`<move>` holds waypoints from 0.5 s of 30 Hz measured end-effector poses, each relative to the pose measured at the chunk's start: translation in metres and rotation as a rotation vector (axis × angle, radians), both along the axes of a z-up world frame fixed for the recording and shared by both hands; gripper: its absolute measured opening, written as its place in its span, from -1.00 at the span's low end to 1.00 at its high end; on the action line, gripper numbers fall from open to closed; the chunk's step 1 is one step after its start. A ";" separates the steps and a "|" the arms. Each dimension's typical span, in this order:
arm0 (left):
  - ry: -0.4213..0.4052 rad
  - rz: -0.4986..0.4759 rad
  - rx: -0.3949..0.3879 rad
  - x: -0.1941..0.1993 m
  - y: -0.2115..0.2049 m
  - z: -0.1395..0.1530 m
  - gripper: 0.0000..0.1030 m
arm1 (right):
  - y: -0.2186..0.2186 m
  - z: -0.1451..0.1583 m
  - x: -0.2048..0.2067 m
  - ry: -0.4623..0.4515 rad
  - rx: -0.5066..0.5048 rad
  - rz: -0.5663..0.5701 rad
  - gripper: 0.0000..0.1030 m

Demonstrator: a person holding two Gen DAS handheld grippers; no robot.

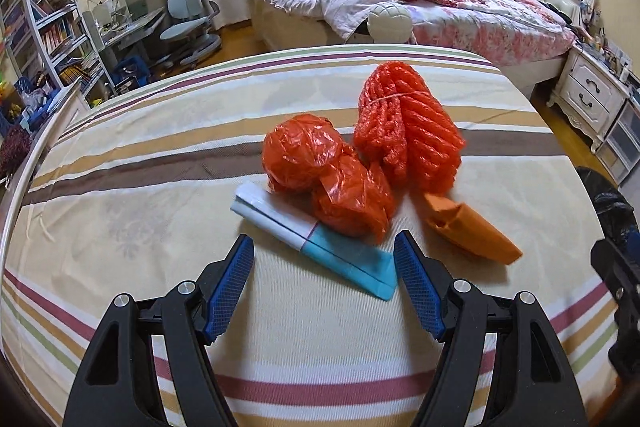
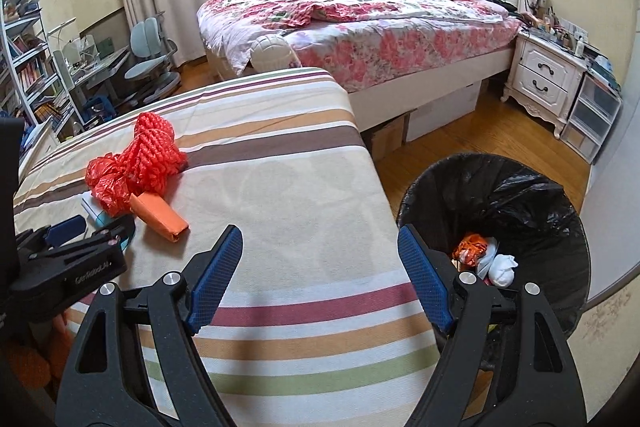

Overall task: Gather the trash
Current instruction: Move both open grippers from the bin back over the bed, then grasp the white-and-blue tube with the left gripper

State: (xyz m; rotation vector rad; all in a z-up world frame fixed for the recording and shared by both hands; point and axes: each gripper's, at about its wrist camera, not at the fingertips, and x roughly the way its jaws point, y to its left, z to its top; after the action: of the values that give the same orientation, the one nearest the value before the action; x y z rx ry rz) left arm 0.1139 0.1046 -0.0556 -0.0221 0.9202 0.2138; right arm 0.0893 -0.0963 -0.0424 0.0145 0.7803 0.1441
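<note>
**On the striped bed, four pieces of trash wait by the lined bin**

Over the striped bedsheet (image 1: 160, 187) the left gripper (image 1: 324, 259) hangs with its jaws wide apart and nothing between the pads; the blue end of a folded white-and-blue paper packet (image 1: 316, 247) lies just ahead of the gap. Touching that packet from behind is a crumpled red plastic bag (image 1: 328, 171), and pressed against the bag's right side stands a bundle of red foam netting (image 1: 408, 131) tied round with a thin string. A folded orange paper wrapper (image 1: 468, 231) lies just beside the netting's lower edge, on the sheet.

The right gripper (image 2: 320, 259) is equally wide open and empty, poised above the bed's near right corner. Beside that corner, on the wooden floor, sits a trash bin (image 2: 520, 195) with a black liner, holding a white crumpled wad (image 2: 504, 267) and an orange-and-white scrap (image 2: 472, 247). The cluster of trash lies well to the left of this gripper, close to the left one.
</note>
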 end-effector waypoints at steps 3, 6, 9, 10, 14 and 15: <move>0.005 -0.008 -0.010 -0.002 0.002 -0.001 0.39 | 0.003 -0.001 0.000 0.006 -0.003 0.006 0.52; 0.007 -0.009 -0.027 -0.010 0.010 -0.001 0.42 | 0.003 -0.003 0.000 0.010 -0.001 0.008 0.52; 0.006 -0.003 -0.024 -0.019 0.018 -0.001 0.43 | 0.003 -0.004 0.001 0.015 0.004 0.008 0.52; 0.006 -0.001 -0.026 -0.022 0.022 -0.001 0.43 | 0.004 -0.004 0.001 0.016 0.005 0.009 0.52; 0.004 0.004 -0.046 -0.031 0.034 -0.001 0.43 | 0.004 -0.004 0.001 0.017 0.007 0.010 0.52; 0.003 0.008 -0.057 -0.033 0.038 -0.001 0.43 | 0.004 -0.004 0.001 0.017 0.009 0.011 0.52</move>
State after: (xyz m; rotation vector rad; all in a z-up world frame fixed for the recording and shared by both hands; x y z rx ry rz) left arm 0.0805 0.1424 -0.0569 -0.0785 0.9291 0.1947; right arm 0.0908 -0.0920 -0.0463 0.0196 0.7972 0.1581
